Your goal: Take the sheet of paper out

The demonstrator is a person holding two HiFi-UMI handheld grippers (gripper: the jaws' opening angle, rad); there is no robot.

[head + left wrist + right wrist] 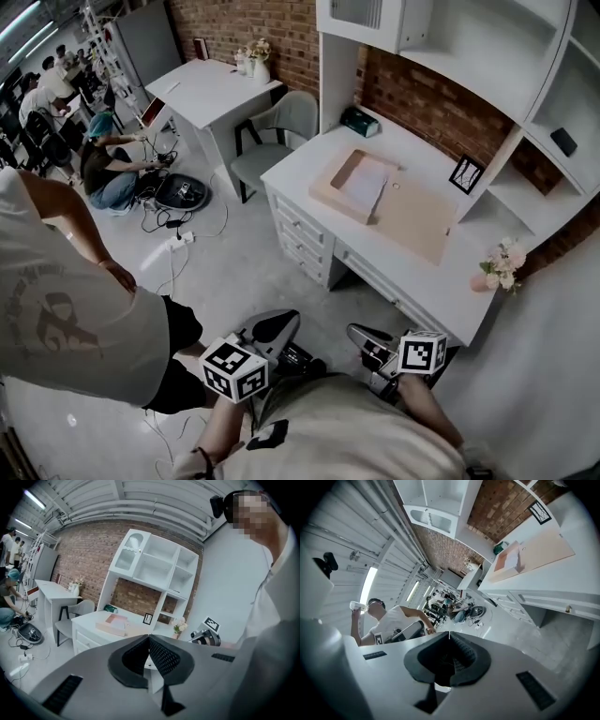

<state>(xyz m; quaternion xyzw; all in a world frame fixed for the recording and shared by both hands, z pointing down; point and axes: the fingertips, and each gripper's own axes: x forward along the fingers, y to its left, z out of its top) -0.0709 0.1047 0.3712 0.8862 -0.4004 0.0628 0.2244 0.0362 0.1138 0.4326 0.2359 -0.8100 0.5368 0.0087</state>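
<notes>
1. two hand-held grippers, the left gripper (pixel 277 328) and the right gripper (pixel 364 336), sit low in the head view, close to the person's body and well apart from the white desk (pixel 305 167).
2. left gripper: the pads meet tip to tip in its own view, jaws closed on themselves. right gripper: likewise closed, pads touching.
3. the sheet of paper (pixel 366 183) lies flat inside an open tan box (pixel 325 194) on the desk top; the box's lid (pixel 417 220) is folded out flat beside it, toward the right.
4. around the box: a green tissue box (pixel 359 120) at the back by the brick wall, a small picture frame (pixel 466 174) leaning under the shelves, and pink flowers (pixel 502 265) at the desk's right end.
5. between the grippers and the desk lies a strip of floor (pixel 244 272).
6. a bystander (pixel 66 309) in a grey shirt stands at the left, just beside the left gripper; a chair (pixel 281 127) stands at the desk's left end.
</notes>
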